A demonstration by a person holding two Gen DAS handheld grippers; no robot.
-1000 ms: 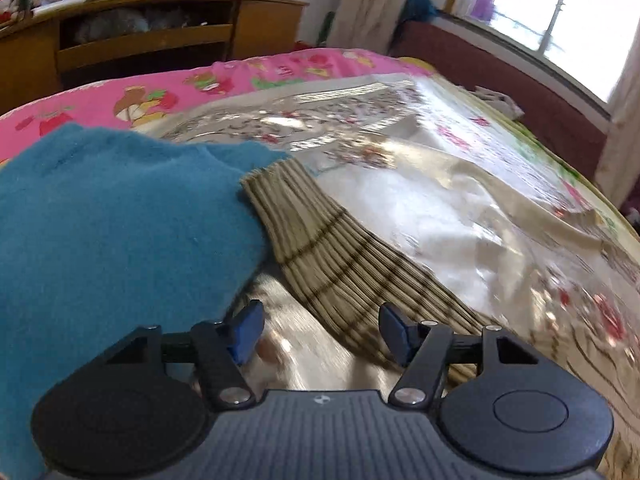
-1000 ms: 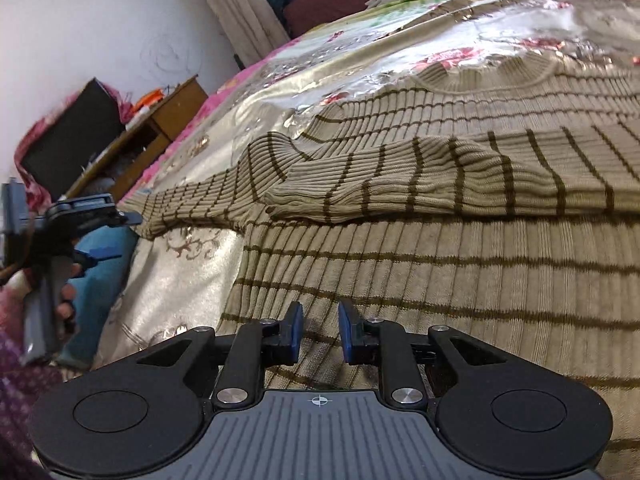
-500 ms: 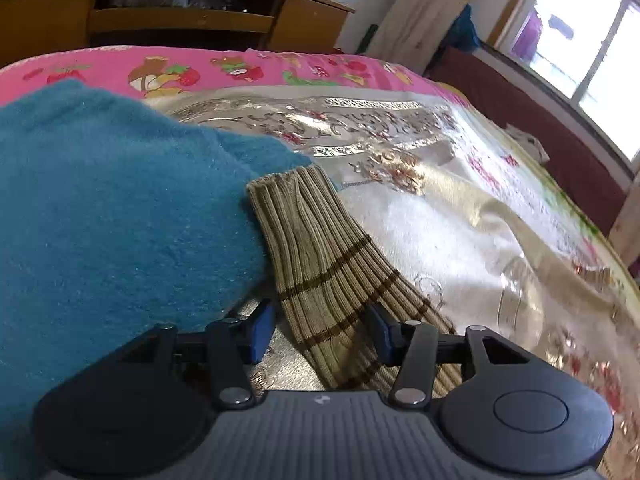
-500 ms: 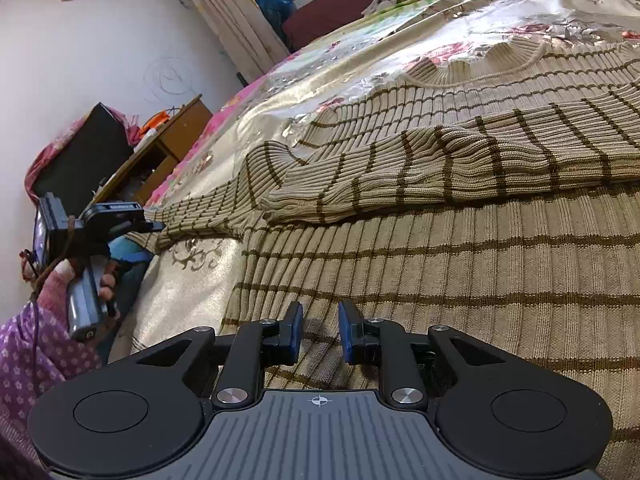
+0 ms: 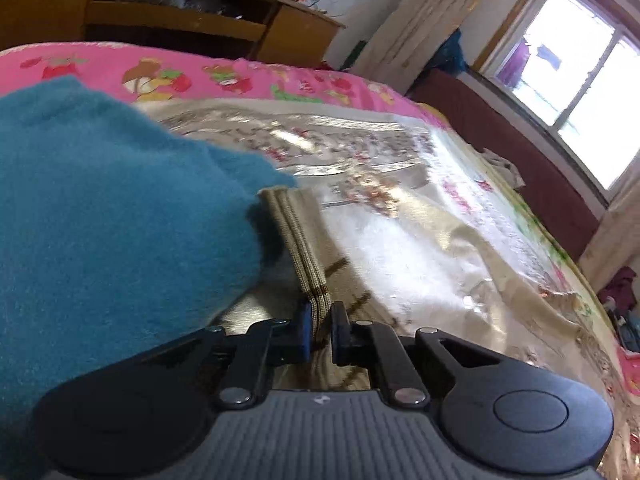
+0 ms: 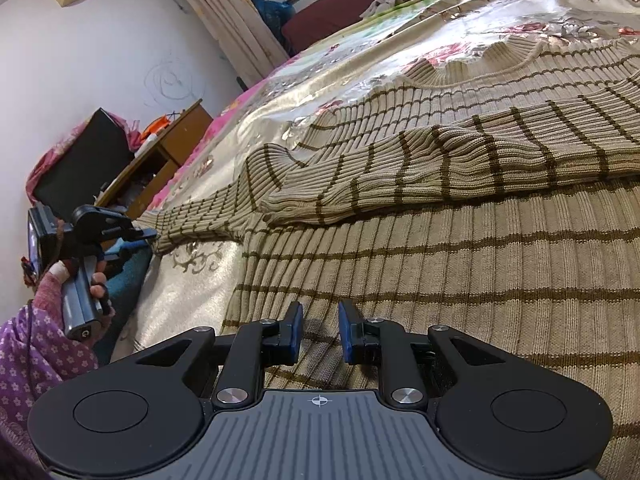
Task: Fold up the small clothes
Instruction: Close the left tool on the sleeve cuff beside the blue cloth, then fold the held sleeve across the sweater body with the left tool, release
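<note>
1. Left wrist view: cuff (image 5: 298, 240) of the sweater's sleeve is now pinched in the left gripper (image 5: 319, 334). A second ago the jaws stood wide with the sleeve lying flat between them; they have since shut on it, so the ribbed edge is bunched upright between the pads. I take this to mean the sleeve is secured and ready to be carried across the body for the fold. A teal cloth (image 5: 108, 220) lies just left of the cuff, touching or slightly overlapping it; the shiny bedcover (image 5: 420, 248) spreads out to the right.

2. Right wrist view: little has changed here. The right gripper (image 6: 319, 334) hangs over the sweater (image 6: 460, 272) near its lower part, fingers narrow but with a clear gap and nothing between them. The sweater lies spread on the bed, beige ribbed knit with thin brown stripes, collar at the far side. One sleeve (image 6: 440, 172) is already folded across the chest; the other sleeve (image 6: 200, 220) stretches out to the left, where the person's hand (image 6: 96, 284) holds the left gripper at its end. The fold looks partly done, with this sleeve and the body remaining.
</note>
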